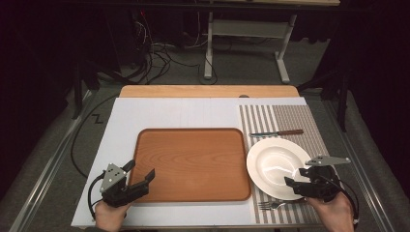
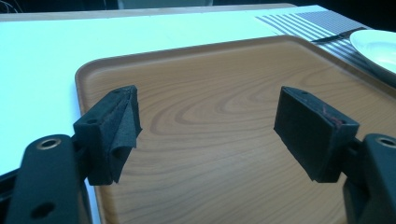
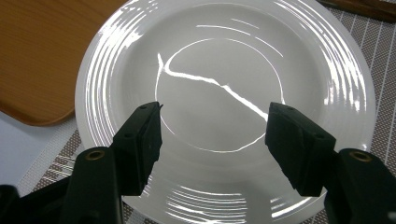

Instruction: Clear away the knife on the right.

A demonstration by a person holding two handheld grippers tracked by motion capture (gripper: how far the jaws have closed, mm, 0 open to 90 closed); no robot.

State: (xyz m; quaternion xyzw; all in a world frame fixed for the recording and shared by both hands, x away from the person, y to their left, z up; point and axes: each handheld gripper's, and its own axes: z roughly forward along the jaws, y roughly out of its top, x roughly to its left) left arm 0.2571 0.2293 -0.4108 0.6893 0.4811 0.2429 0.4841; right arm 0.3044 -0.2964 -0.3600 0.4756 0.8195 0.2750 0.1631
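Dark room, cables strewn over the floor at the top of the high view; below, a white-topped table [image 1: 169,113] with a wooden tray [image 1: 193,159] at centre and a striped mat [image 1: 300,121] at right. White plate [image 1: 261,147], empty, flat on the mat right of centre, just beside the tray's right edge, with a knife [image 1: 276,133] above it and a fork [image 1: 270,205] below it near the bottom edge. Right gripper [image 1: 296,176] at lower right, poised over the plate's lower-right rim, jaws apart and nothing between them, pads clear of the china in the right gripper view. Left gripper [image 1: 141,170] at lower left, likewise released, jaws spread wide over the tray's lower-left corner, gripping nothing.

Step in hand, by the look of it: taking the plate by its rim. Best done by lowering the right gripper to that lower-right rim, slipping one pad under the lip and one over it, then closing squarely before any lift. Worth a deep bite on the rim, as insurance against slick glaze and a tip-prone, one-sided hold. Worth steering clear of the fork just beside the rim. Sensible too to leave the left gripper low at the tray corner, out of any path toward the centre of the frame.
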